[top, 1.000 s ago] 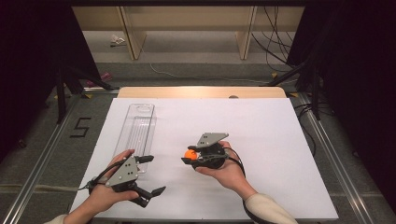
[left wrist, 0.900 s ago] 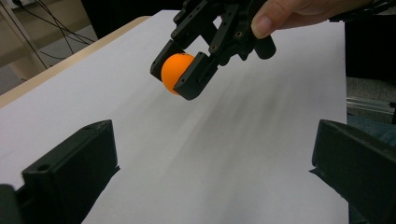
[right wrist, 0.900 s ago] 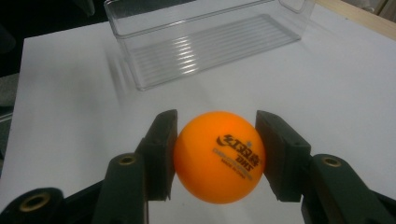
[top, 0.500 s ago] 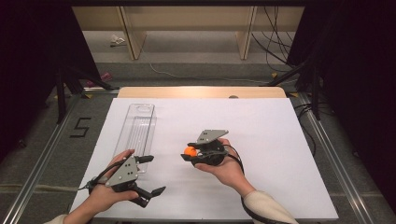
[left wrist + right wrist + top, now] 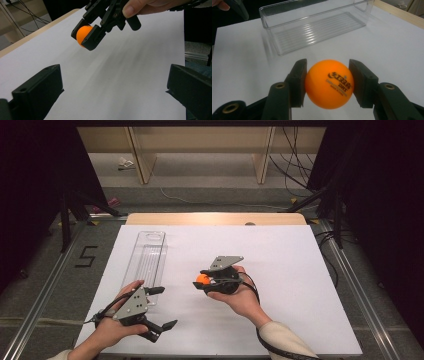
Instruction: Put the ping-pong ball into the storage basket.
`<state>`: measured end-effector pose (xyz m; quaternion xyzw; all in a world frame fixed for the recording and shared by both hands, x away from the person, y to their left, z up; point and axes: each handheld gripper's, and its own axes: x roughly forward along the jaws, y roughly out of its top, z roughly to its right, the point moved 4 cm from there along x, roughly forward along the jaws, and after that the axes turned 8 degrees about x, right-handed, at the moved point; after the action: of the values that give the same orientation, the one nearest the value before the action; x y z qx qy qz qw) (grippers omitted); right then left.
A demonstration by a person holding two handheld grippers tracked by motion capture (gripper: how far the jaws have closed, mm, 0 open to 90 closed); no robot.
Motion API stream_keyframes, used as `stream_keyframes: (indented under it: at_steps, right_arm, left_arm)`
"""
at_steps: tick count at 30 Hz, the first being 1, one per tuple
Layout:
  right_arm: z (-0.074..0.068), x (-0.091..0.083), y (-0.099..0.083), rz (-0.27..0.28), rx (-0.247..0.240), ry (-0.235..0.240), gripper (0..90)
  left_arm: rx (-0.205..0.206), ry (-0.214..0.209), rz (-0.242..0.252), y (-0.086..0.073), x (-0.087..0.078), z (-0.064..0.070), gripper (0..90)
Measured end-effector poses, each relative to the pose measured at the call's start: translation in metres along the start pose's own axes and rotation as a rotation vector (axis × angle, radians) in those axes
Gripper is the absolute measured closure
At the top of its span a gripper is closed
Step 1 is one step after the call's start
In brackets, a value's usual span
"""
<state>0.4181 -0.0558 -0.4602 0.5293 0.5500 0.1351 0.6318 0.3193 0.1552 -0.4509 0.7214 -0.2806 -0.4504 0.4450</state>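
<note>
Ball (image 5: 202, 279): held just left of centre in the high view, clamped between the jaws of the right gripper (image 5: 204, 281) and raised clear of the white table (image 5: 280, 270), as is seen at the upper left of the left gripper view. A clear tray (image 5: 146, 262), long and narrow with a ribbed floor, is seen left of centre in the high view, apart from the ball; nothing is seen between the two. The left gripper (image 5: 162, 307) is held at the lower left, just below the tray's near end, its jaws spread wide with nothing between them. The ball is noted as orange, smooth and round, with dark printed lettering on the side shown in the right gripper view (image 5: 329, 83).
</note>
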Motion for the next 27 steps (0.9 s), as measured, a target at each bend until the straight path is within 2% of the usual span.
stream_keyframes:
  at_steps: [27]
  right_arm:
    - [0.003,0.007,0.013,0.019,0.006,0.008,51.5]
  left_arm:
    - [0.001,-0.004,-0.001,0.0,0.0,0.0,0.0]
